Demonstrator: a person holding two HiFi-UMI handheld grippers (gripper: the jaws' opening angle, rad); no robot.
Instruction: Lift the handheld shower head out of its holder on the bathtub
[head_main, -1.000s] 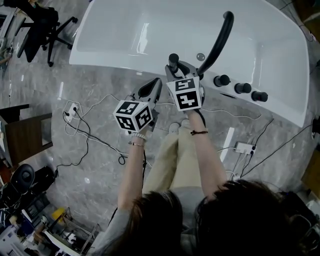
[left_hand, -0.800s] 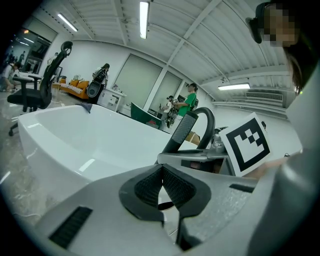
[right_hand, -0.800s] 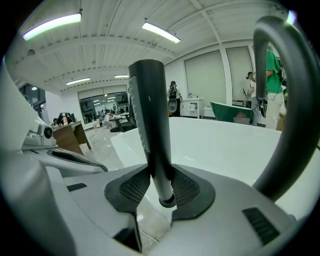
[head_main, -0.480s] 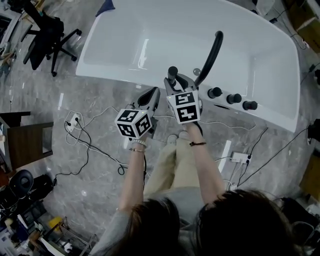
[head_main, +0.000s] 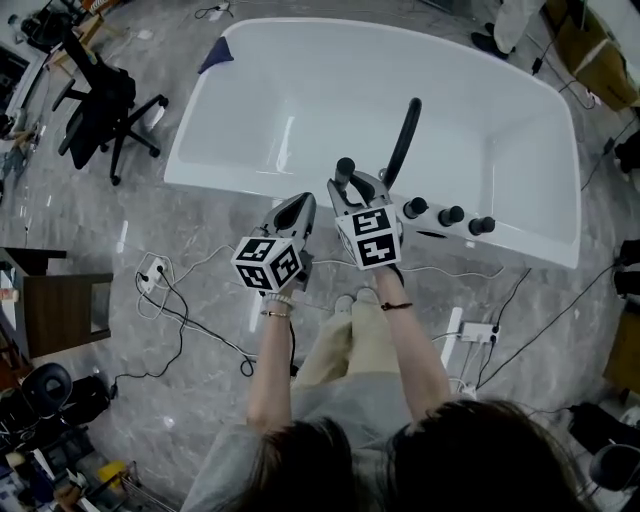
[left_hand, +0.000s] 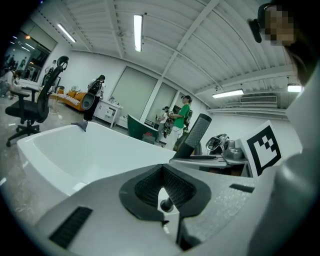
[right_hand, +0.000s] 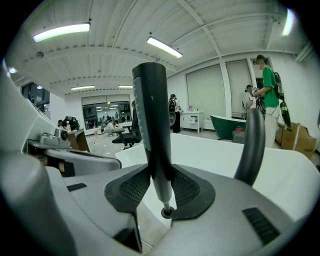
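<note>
White oval bathtub (head_main: 230, 185), glossy inside; dark blue cloth (head_main: 213, 57) draped on its far-left corner. On the near rim are a black curved spout (head_main: 402, 140) & three round black knobs (head_main: 450, 214) in a row to its right.

Slim black stick-shaped handheld shower head (right_hand: 152, 125) stands upright in the right gripper (right_hand: 160, 175). The pads pinch its lower shaft, w/ the round bottom end just below them. From above it sits over the tub's near rim, just left of the spout and apart from it. Can't make out the holder; it may be under the grippers. Left gripper (left_hand: 161, 172) is beside the right one, jaws pressed together, pads meeting.

Floor is grey marbled tile (head_main: 90, 230) w/ black & white cables, a white power strip (head_main: 150, 272) at left and a second power strip (head_main: 478, 333) at right. Black office chair (head_main: 100, 110) top left. Bkgd: white ceiling w/ strip lights (left_hand: 138, 32), dark green tub (left_hand: 140, 131), person in green top (left_hand: 184, 117).
</note>
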